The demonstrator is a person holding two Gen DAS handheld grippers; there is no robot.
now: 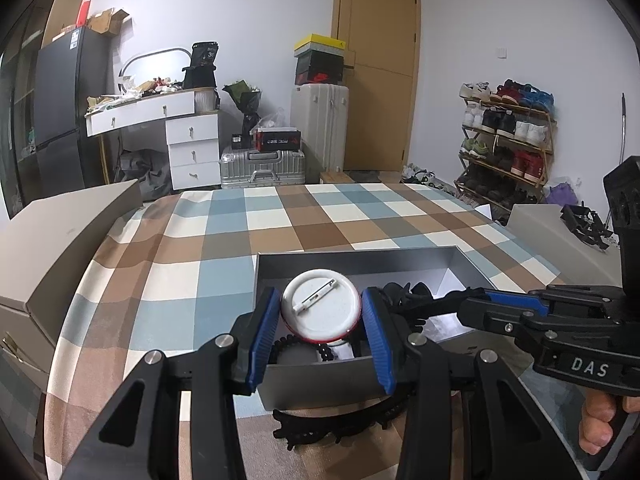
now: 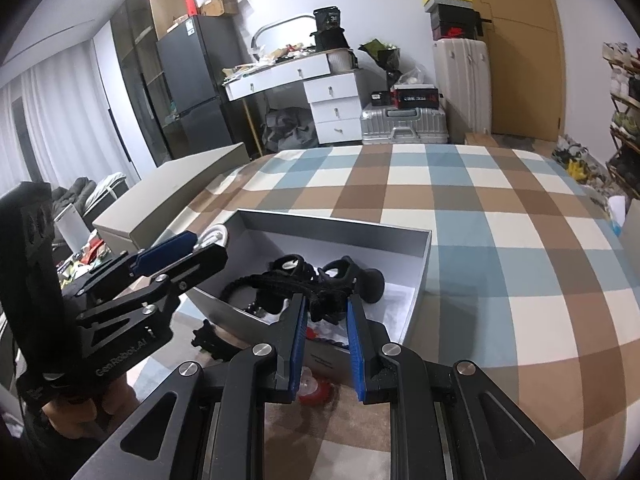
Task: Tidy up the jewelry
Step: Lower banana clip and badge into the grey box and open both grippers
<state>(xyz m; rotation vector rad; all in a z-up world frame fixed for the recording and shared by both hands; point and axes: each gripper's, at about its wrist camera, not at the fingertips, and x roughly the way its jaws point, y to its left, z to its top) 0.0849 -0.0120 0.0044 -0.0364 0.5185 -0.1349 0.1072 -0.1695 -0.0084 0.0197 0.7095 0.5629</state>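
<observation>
Left wrist view: the left gripper pinches a round white pin badge, pin side up, over the grey box, which sits on a bed with a blue, brown and cream checked sheet. Right of it, the right gripper clamps a black braided piece above the same box. Behind the bed stand a white dresser, a dark fridge, suitcases, a shoe rack and a wooden door.
</observation>
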